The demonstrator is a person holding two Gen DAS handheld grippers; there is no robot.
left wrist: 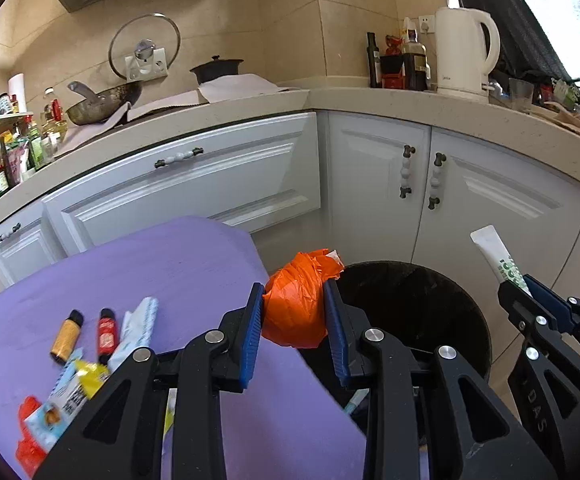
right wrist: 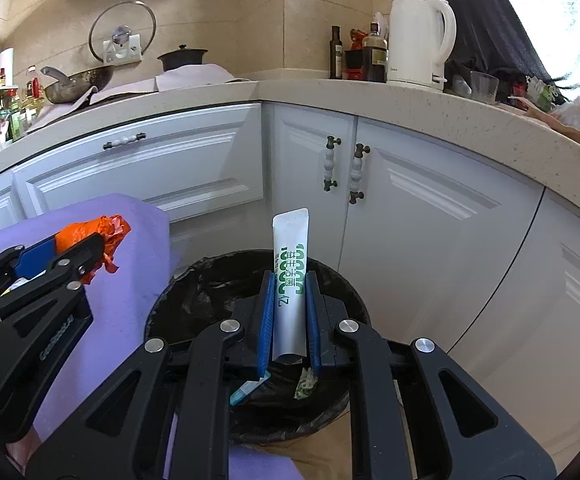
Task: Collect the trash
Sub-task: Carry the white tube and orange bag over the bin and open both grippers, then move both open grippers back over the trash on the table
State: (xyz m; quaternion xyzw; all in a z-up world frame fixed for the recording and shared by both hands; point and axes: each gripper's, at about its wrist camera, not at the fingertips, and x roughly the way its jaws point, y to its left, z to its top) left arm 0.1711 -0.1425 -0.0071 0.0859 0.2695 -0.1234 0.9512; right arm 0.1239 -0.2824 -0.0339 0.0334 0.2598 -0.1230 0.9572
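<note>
My left gripper (left wrist: 294,292) is shut on a crumpled orange plastic bag (left wrist: 296,304), held at the edge of the purple table (left wrist: 161,264) beside the black-lined trash bin (left wrist: 418,292). My right gripper (right wrist: 288,280) is shut on a white sachet with green print (right wrist: 290,264), which stands upright between the blue pads above the trash bin (right wrist: 193,300). In the left wrist view the right gripper (left wrist: 520,286) shows at the right with the sachet (left wrist: 496,254). In the right wrist view the left gripper (right wrist: 89,246) and the orange bag (right wrist: 101,230) show at the left.
On the purple table lie a small yellow bottle (left wrist: 66,334), a small red bottle (left wrist: 107,334), wrappers (left wrist: 137,328) and a red piece (left wrist: 29,436). Scraps (right wrist: 306,384) lie inside the bin. White cabinets (left wrist: 378,184) and a cluttered counter with a kettle (left wrist: 464,54) stand behind.
</note>
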